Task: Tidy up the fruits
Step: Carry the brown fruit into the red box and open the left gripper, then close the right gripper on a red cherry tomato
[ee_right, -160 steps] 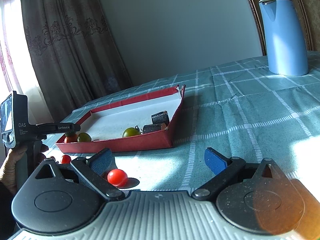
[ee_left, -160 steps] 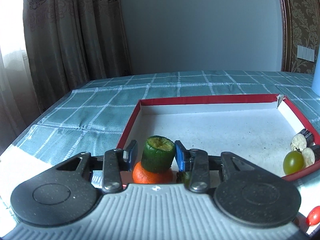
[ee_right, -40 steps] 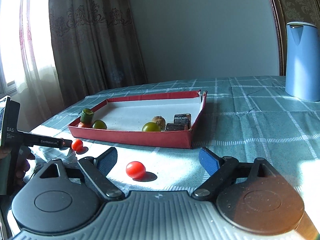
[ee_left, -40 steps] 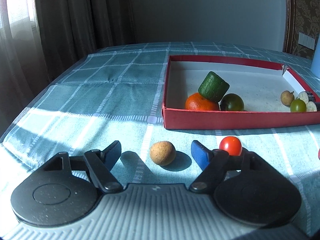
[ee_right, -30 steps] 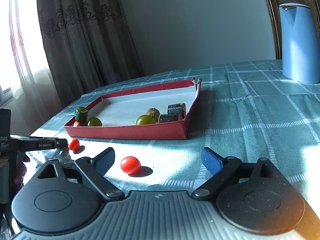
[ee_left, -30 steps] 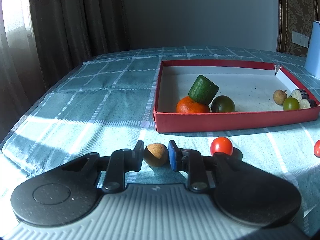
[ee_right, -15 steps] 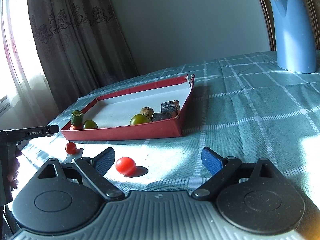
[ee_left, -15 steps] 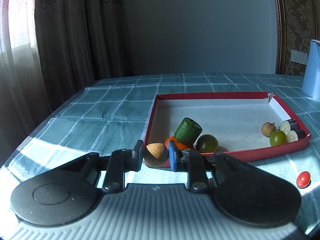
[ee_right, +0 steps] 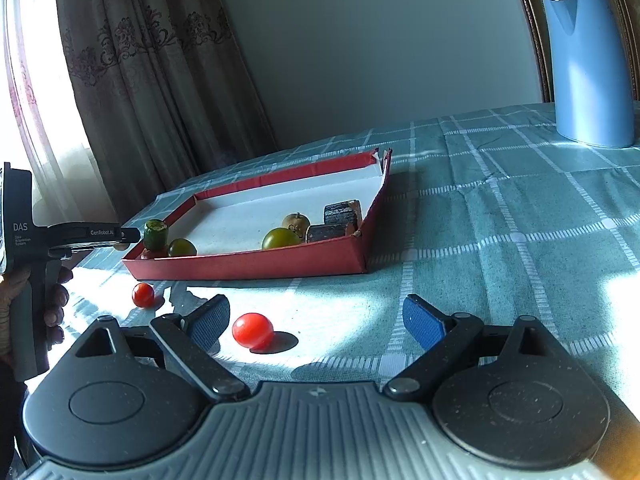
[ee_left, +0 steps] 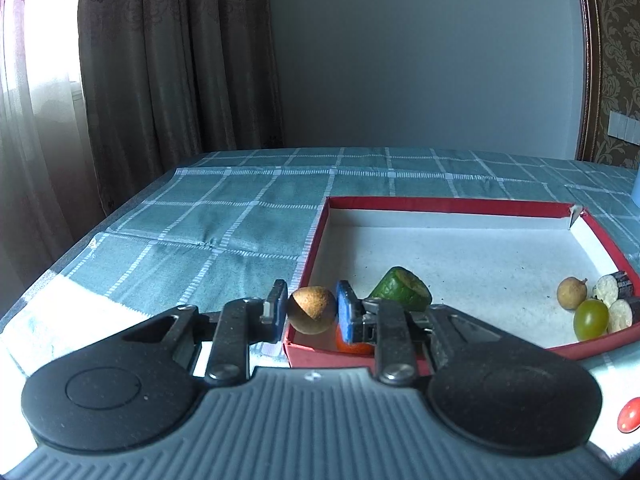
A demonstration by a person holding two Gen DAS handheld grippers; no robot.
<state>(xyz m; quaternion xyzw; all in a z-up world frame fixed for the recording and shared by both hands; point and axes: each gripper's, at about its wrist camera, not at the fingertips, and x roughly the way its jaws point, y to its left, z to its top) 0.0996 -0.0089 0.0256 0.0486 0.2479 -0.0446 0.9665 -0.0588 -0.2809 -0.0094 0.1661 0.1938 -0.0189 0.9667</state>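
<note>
The left gripper [ee_right: 120,245] body reads "DAS" and "GenRobot.AI".

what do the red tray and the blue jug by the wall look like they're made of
Red tray: looks like cardboard, matte red outside and white inside, with thin folded walls and a torn, split far corner. Blue jug: probably plastic, smooth with a soft sheen, a sunlit highlight down its side and a white rim.

Grey wall [ee_left: 420,60], brown curtains [ee_left: 168,60], sunlit checked teal tablecloth [ee_right: 520,208], blue kettle [ee_right: 588,68]
</note>
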